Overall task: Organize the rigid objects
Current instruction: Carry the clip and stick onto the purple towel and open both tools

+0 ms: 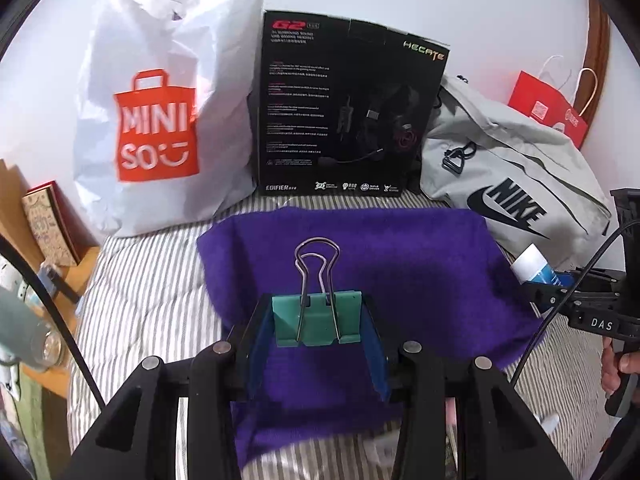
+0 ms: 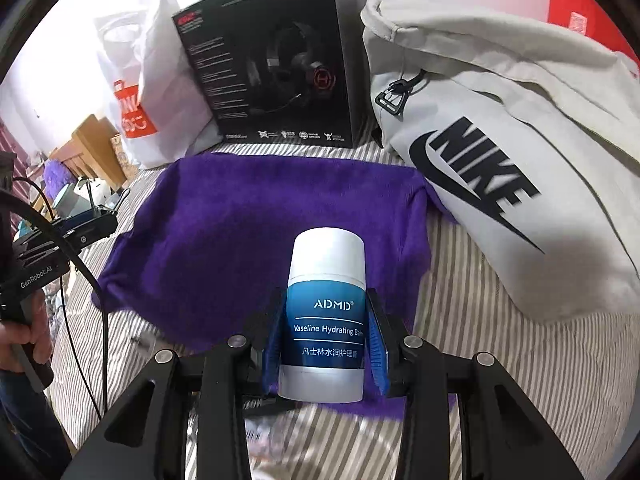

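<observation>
A green binder clip (image 1: 316, 320) with steel wire handles pointing away sits clamped between the blue pads of my left gripper (image 1: 317, 326), held above a purple towel (image 1: 400, 264) spread on the striped bed. My right gripper (image 2: 327, 336) is shut on a blue and white ADMD Vaseline balm tube (image 2: 326, 312), white cap pointing forward, over the near right edge of the purple towel (image 2: 248, 224). In the left wrist view the right gripper (image 1: 556, 284) shows at the right edge with the balm tube (image 1: 534, 268). The left gripper (image 2: 86, 226) appears at the left of the right wrist view.
Behind the towel stand a white Miniso bag (image 1: 160, 120), a black headset box (image 1: 344, 108), a grey Nike bag (image 1: 512, 184) and a red paper bag (image 1: 548, 108). A wooden bedside table (image 1: 52, 304) with a book and glass lies left. A hand (image 2: 28, 324) grips the left handle.
</observation>
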A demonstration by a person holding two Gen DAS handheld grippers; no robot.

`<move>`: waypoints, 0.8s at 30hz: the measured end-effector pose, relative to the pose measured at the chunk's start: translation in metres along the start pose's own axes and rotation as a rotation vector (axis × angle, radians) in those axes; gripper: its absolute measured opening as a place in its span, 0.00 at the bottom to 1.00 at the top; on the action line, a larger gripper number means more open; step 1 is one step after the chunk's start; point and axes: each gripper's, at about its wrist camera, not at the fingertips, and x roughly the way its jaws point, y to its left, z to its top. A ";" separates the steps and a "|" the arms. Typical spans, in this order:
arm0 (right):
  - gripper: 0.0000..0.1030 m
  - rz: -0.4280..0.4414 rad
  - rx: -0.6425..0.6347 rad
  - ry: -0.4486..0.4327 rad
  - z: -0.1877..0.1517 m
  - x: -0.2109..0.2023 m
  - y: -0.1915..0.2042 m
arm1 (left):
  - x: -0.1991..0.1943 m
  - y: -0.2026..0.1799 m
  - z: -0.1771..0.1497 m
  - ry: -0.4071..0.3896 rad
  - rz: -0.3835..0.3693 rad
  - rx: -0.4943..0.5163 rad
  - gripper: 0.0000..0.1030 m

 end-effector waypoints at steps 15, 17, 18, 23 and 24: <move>0.36 -0.050 -0.028 0.086 0.047 0.088 -0.010 | 0.102 0.002 0.037 0.119 -0.009 0.016 0.39; 0.36 -0.061 -0.042 0.093 0.052 0.096 -0.009 | 0.110 0.001 0.039 0.132 -0.004 0.027 0.39; 0.36 -0.065 -0.050 0.097 0.054 0.099 -0.007 | 0.113 0.000 0.040 0.138 0.000 0.032 0.39; 0.36 -0.078 -0.071 0.115 0.059 0.113 -0.005 | 0.126 -0.006 0.042 0.170 0.019 0.058 0.39; 0.36 -0.080 -0.074 0.116 0.059 0.115 -0.004 | 0.128 -0.005 0.041 0.177 0.025 0.061 0.39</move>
